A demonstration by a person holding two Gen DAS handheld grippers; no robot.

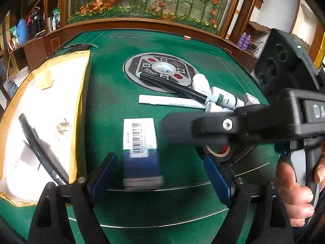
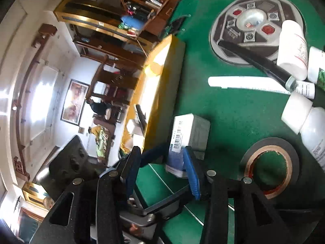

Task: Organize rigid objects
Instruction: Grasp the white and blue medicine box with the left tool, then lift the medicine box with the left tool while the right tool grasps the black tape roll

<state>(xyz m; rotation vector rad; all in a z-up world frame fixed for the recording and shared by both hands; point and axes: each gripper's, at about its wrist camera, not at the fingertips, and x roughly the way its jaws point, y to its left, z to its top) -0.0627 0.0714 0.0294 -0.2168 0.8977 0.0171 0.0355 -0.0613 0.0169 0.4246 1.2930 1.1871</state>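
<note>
A blue-and-white box with a barcode (image 1: 141, 148) lies on the green table. My left gripper (image 1: 160, 172) is open, its blue pads either side of the box's near end without touching. The box shows in the right wrist view (image 2: 189, 136). My right gripper (image 2: 162, 174) is open, tilted sideways beside the box; its body (image 1: 243, 126) crosses the left wrist view. A yellow cardboard box (image 1: 40, 105) with white foam, a black pen (image 1: 42, 150) and a plug stands at left.
A black tape roll (image 2: 272, 162) lies near the right gripper. White bottles (image 2: 293, 48), a black pen (image 2: 256, 61) and a white marker (image 2: 247, 83) lie by the round centre panel (image 1: 160, 69). Wooden shelves ring the table.
</note>
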